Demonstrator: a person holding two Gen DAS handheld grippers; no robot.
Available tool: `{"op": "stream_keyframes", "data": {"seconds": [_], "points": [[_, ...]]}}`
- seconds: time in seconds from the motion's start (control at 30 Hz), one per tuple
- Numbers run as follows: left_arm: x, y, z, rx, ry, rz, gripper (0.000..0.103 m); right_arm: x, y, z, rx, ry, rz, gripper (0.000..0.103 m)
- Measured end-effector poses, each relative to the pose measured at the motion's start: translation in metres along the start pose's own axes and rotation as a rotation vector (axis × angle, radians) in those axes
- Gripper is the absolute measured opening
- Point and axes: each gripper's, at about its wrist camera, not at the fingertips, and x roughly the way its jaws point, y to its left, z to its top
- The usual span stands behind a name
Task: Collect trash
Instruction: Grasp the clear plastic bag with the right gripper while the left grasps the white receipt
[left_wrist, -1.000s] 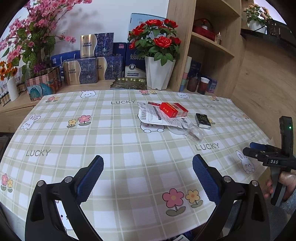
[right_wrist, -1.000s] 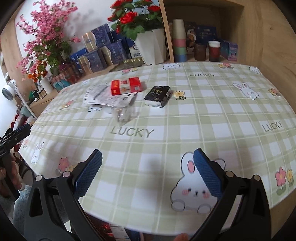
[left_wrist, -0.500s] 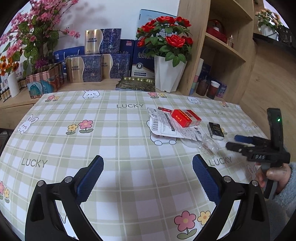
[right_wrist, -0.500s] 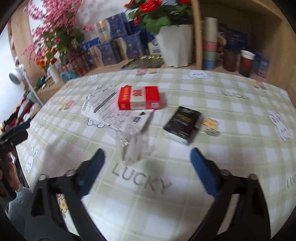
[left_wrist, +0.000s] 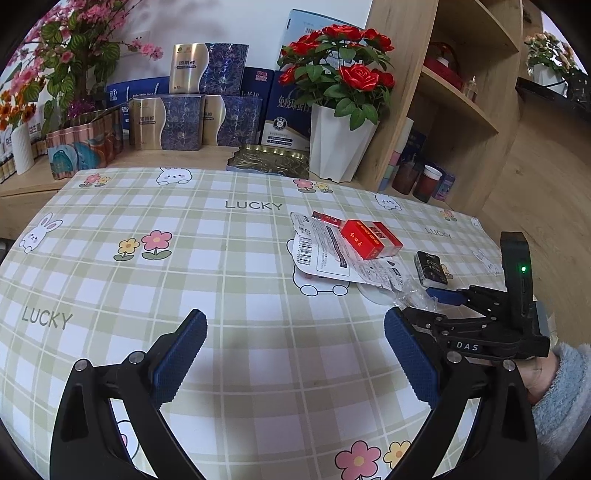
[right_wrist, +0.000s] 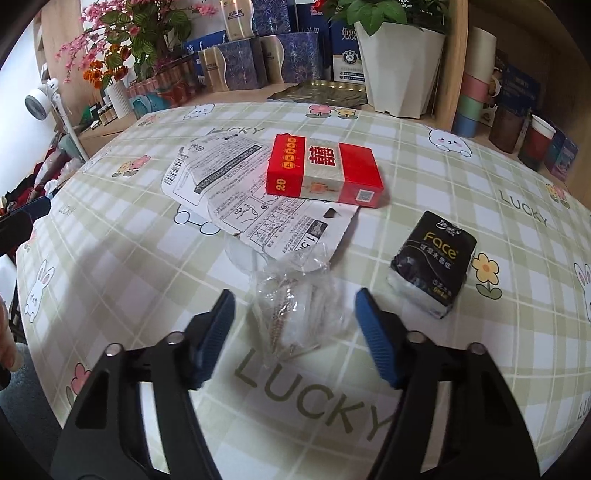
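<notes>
Left wrist view looks across the table (left_wrist: 184, 258) from farther back; right wrist view tilts close over it; both share the red box (left_wrist: 371, 242) (right_wrist: 323, 173).

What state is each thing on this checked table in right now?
Crumpled clear plastic wrapper: flat on the table, between the closing right hand-held gripper jaws, not yet pinched.
Red cardboard box: shut, lying on the paper.
White printed paper sheet: flat, torn edge.
Black tissue pack: lying apart.
Left hand-held gripper: open, empty.
</notes>
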Motion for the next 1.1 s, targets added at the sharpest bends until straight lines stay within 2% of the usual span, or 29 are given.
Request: {"op": "stream_keyframes", "data": {"seconds": [0.03, 0.1, 0.3, 0.37, 0.43, 0.57, 0.7, 0.77, 0.87, 0.97, 1.1], "points": [[0.001, 0.000, 0.000, -0.004, 0.002, -0.003, 0.094, 0.000, 0.000, -0.001, -0.005, 0.000, -0.002, 0.062], [0.005, -0.001, 0.000, -0.015, 0.010, -0.015, 0.094, 0.001, 0.000, -0.002, -0.011, 0.000, 0.001, 0.048], [0.019, -0.004, 0.006, -0.035, 0.033, -0.026, 0.094, -0.013, 0.003, -0.008, -0.039, -0.072, 0.023, 0.032], [0.024, -0.001, 0.012, -0.073, 0.036, -0.047, 0.093, -0.020, 0.001, -0.010, -0.030, -0.117, 0.014, 0.030], [0.031, 0.001, 0.018, -0.094, 0.043, -0.062, 0.088, -0.026, -0.002, -0.011, -0.004, -0.148, 0.006, 0.028], [0.051, 0.005, 0.029, -0.127, 0.056, -0.090, 0.087, -0.039, -0.011, -0.015, 0.062, -0.219, -0.033, 0.027], [0.079, 0.011, 0.039, -0.185, 0.101, -0.114, 0.078, -0.041, -0.024, -0.015, 0.128, -0.226, -0.056, 0.026], [0.094, 0.008, 0.046, -0.175, 0.127, -0.142, 0.073, -0.040, -0.029, -0.016, 0.156, -0.223, -0.054, 0.026], [0.106, 0.008, 0.055, -0.166, 0.120, -0.145, 0.070, -0.038, -0.032, -0.016, 0.162, -0.213, -0.048, 0.026], [0.122, 0.016, 0.063, -0.238, 0.134, -0.178, 0.069, -0.036, -0.028, -0.014, 0.140, -0.201, -0.047, 0.026], [0.144, 0.036, 0.063, -0.429, 0.160, -0.235, 0.058, -0.032, -0.023, -0.013, 0.113, -0.185, -0.041, 0.026]]}}
